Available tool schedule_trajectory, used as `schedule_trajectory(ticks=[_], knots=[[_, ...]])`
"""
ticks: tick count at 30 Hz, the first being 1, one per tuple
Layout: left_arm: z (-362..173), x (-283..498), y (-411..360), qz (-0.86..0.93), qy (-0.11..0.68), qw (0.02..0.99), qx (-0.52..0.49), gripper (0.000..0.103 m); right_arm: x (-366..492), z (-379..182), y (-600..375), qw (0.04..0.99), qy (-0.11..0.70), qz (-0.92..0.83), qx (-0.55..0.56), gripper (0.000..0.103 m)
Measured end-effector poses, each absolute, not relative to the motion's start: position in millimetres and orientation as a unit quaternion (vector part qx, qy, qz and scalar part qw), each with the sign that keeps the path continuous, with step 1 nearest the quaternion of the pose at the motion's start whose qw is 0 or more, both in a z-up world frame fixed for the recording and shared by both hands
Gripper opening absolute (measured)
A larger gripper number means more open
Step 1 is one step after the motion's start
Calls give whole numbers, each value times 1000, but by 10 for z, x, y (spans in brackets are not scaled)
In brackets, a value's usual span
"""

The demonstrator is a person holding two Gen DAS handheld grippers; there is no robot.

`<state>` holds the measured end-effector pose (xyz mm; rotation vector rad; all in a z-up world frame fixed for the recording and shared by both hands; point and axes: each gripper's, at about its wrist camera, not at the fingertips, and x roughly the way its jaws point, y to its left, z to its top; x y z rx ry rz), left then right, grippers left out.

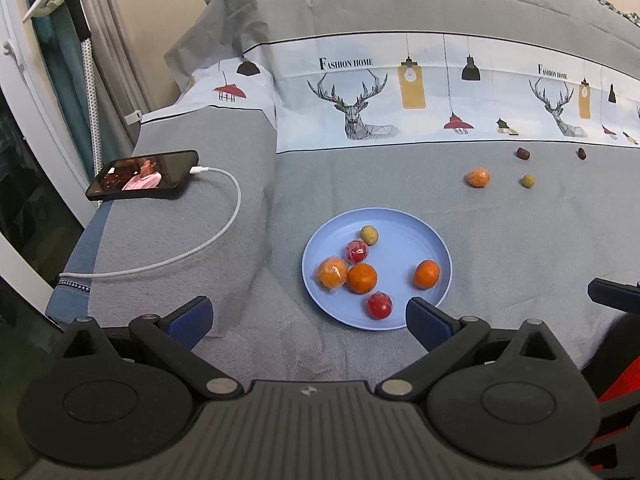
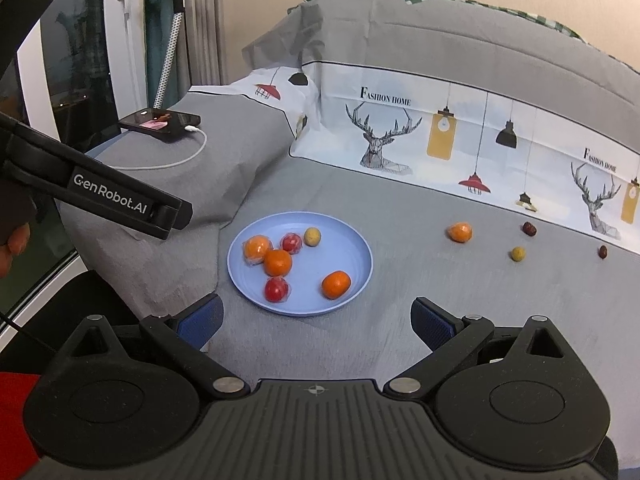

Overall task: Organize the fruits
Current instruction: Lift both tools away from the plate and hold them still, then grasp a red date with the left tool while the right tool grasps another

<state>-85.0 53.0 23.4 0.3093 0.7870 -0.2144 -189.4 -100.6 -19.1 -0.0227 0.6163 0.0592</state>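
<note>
Left wrist view shows the left gripper [image 1: 308, 316] spread wide and empty, hovering over the near edge of the blue plate [image 1: 400, 232] on the grey bedspread [image 1: 520, 240]. Right wrist view shows the right gripper [image 2: 316, 318] likewise spread and holding nothing, just short of the plate's near rim. Six fruits lie on the plate: three oranges, one of them in clear wrap, two wrapped red fruits and one small yellow-green fruit. Four remain loose on the cloth, well apart from the plate on its right: a wrapped orange [image 2: 460, 232], a small yellow-green fruit [image 2: 518, 254] and two dark red dates [image 2: 529, 228] [image 2: 603, 252]. Judgement: collection onto the plate is partly complete, with neither gripper committed to a piece. The next move calls for a reach across to the loose group, most readily by the right gripper; the wrapped orange is nearest. The small dates will need a careful, centred pinch. Legible writing: "FASHION HOME" printed on the bedding band [image 1: 346, 63], and "GenRobot.AI" on the left gripper's body [image 2: 110, 196]. A phone [image 1: 142, 176] on charge lies at the left.
</note>
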Motion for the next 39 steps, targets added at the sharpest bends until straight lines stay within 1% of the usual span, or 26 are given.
schedule_trajectory(ticks=[11,18,22,27,32,35,39], knots=[[144,-593,287,-109,410,892,155,103,-1743,-349,-1300,949,313,-2,28,100],[105,-227,-274,-136,422,881,168,103,-1633,-497,-1968,946,307,-84,61,100],[74,110,-824,-170,420,878,154,103,-1519,-573,-2608,940,293,-157,77,100],[-107,655,-1822,-230,426,864,140,103,-1241,-672,-3605,930,259,-241,97,101],[-533,1238,-2908,-280,440,840,148,103,-702,-818,-4592,921,225,-306,82,102],[-852,1561,-3478,-301,441,831,155,103,-308,-1075,-5168,916,230,-315,97,102],[-1224,1871,-4056,-318,432,827,167,103,166,-1434,-5822,900,258,-322,143,102]])
